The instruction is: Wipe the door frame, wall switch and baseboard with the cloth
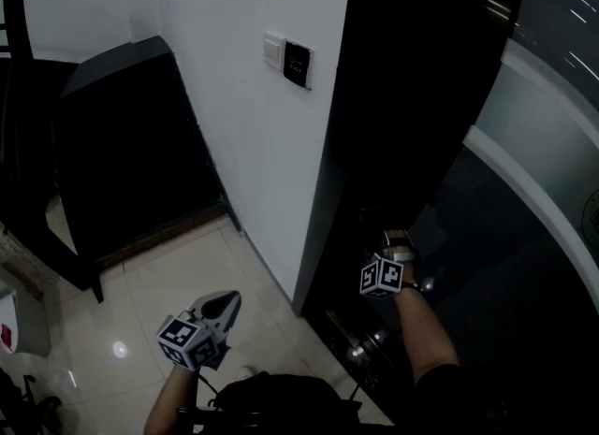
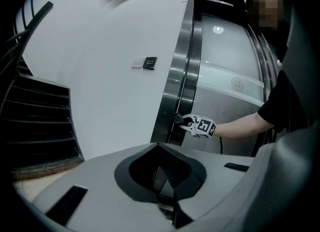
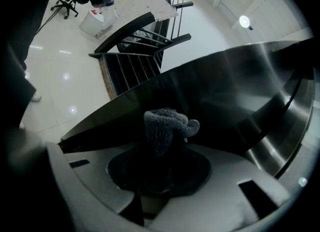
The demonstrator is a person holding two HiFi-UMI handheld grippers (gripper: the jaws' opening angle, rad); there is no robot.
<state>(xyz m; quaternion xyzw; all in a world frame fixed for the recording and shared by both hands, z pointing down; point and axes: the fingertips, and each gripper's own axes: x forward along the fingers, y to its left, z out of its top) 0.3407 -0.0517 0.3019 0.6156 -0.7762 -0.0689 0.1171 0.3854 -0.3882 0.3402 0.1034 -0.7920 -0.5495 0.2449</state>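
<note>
The right gripper (image 2: pixel 181 120) clamps a fluffy grey cloth (image 3: pixel 167 123) against the dark metal door frame (image 1: pixel 323 190). The left gripper (image 1: pixel 221 307) hangs low over the tiled floor (image 1: pixel 178 274), its jaws together on nothing. The wall switch (image 1: pixel 298 64) sits higher on the white wall (image 1: pixel 234 115), with black slatted furniture (image 1: pixel 131 143) further left.

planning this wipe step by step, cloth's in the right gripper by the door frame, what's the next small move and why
Probably press the cloth onto the door frame and slide it along the metal. The right gripper is shut on the cloth with its tip right at the frame, while the wall switch sits off to the side on the white wall.
</note>
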